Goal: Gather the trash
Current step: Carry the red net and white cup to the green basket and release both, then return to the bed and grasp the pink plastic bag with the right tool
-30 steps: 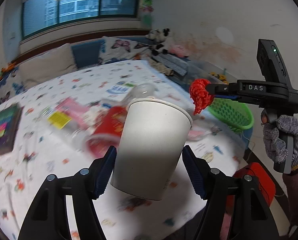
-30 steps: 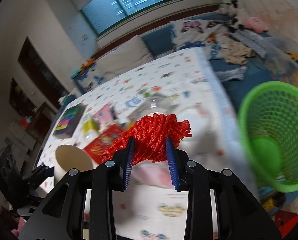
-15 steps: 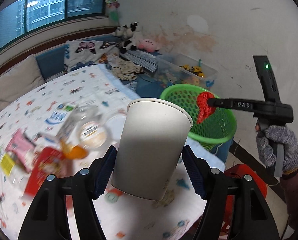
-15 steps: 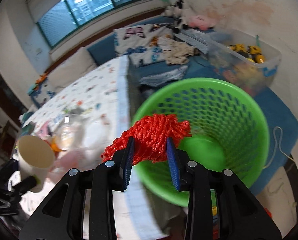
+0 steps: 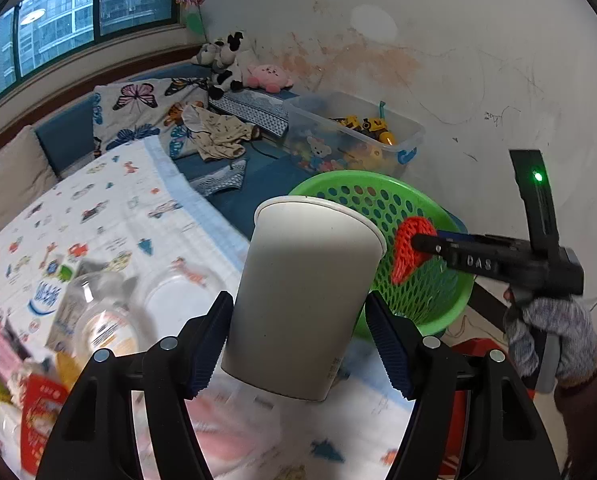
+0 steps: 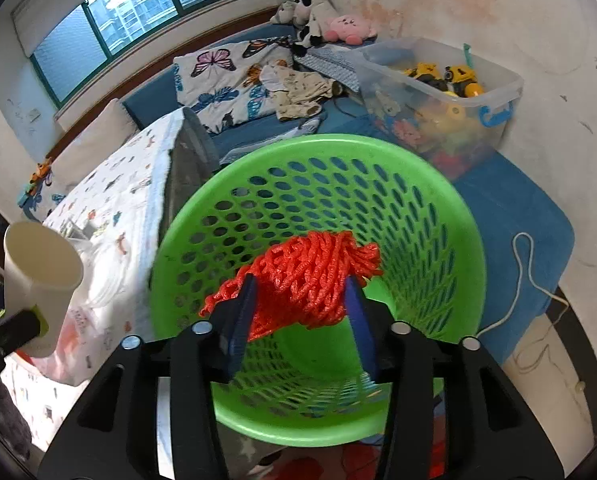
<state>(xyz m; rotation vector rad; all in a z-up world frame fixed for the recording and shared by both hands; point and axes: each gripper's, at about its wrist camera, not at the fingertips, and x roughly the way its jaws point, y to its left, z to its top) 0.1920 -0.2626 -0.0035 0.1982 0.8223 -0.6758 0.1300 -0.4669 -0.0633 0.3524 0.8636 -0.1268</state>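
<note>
My left gripper (image 5: 298, 344) is shut on a white paper cup (image 5: 302, 300), held upright above the table's right edge. My right gripper (image 6: 298, 312) is shut on a red mesh net (image 6: 306, 280) and holds it over the open mouth of the green perforated basket (image 6: 450, 216). In the left wrist view the right gripper (image 5: 422, 242) with the red net (image 5: 406, 248) sits above the basket (image 5: 378, 188), just right of the cup. The cup also shows at the left of the right wrist view (image 6: 38, 268).
A table with a patterned cloth (image 5: 110, 208) carries a clear bottle (image 5: 98, 312), a red packet (image 5: 38, 412) and other wrappers. A clear toy box (image 6: 450, 96) stands behind the basket. A white cable (image 6: 526, 272) lies on the blue mat.
Both grippers have swung right from over the table toward the basket. The red net now hangs lower over the basket's mouth, and the cup has come closer to the basket.
</note>
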